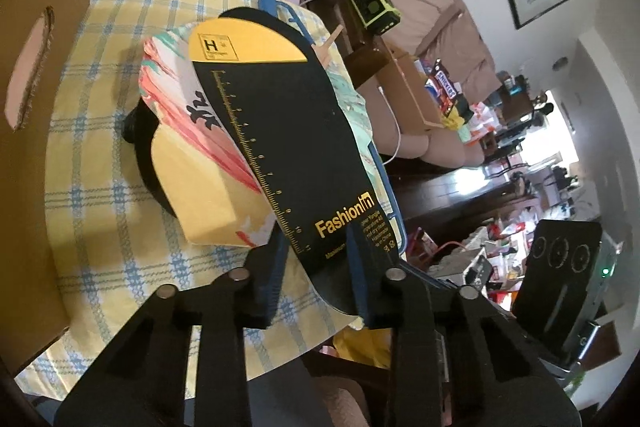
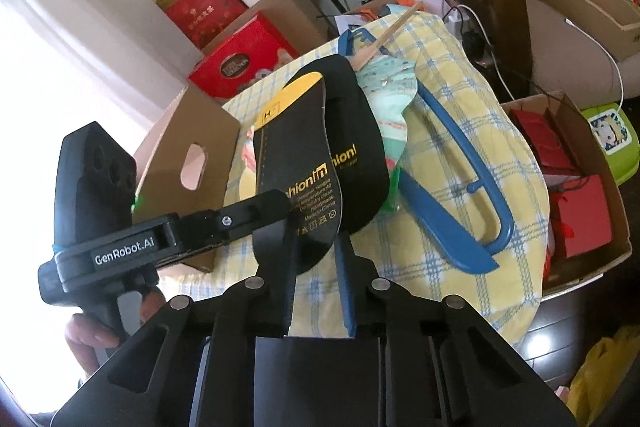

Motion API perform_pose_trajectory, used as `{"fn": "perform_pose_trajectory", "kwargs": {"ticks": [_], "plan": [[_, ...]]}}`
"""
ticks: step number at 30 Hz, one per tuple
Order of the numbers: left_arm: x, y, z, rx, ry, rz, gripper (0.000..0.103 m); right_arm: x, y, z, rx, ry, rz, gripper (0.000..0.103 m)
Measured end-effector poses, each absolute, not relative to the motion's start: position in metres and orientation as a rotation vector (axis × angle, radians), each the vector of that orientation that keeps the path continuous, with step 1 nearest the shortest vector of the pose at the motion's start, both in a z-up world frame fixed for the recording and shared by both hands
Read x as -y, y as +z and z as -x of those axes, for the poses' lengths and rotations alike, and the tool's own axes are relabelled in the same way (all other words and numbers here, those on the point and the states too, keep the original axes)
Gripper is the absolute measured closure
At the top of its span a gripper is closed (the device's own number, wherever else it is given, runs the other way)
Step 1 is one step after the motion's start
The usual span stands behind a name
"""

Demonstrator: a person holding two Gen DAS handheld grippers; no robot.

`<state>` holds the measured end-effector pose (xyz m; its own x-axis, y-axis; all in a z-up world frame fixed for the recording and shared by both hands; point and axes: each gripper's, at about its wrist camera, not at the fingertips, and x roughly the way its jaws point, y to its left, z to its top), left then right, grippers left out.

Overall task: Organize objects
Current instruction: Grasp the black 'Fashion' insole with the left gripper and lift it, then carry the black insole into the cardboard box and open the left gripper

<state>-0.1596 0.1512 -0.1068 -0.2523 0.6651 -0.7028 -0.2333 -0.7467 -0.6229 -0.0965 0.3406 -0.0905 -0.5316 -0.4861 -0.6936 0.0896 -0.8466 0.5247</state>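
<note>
Both the left tool and right tool pinched the near end of a black card above the table; thin, light, bendy, best gripped by that edge.

A black insole is showing a yellow heel patch and gold lettering. The tablecloth is lying in yellow and blue checks. The hanger is gleaming blue beside red boxes.
</note>
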Motion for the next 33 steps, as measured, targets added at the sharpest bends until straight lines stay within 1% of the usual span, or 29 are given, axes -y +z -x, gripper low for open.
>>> {"fn": "perform_pose_trajectory", "kwargs": {"ticks": [8,15,24,33], "plan": [[-0.146,-0.079,0.137,0.499,2.109,1.321,0.082,-0.331,-0.070,0.085,0.532,-2.488,-1.226,0.085],[-0.117,-0.041,0.110,0.547,2.189,1.199,0.082,-0.307,-0.031,0.080,0.449,-2.484,-1.117,0.085],[-0.045,-0.012,0.092,0.688,2.317,1.073,0.084,-0.242,0.002,0.091,0.310,-2.385,-1.020,0.085],[0.047,-0.021,0.085,0.886,2.455,1.016,0.084,-0.150,0.002,0.118,0.177,-2.196,-1.032,0.085]]}}
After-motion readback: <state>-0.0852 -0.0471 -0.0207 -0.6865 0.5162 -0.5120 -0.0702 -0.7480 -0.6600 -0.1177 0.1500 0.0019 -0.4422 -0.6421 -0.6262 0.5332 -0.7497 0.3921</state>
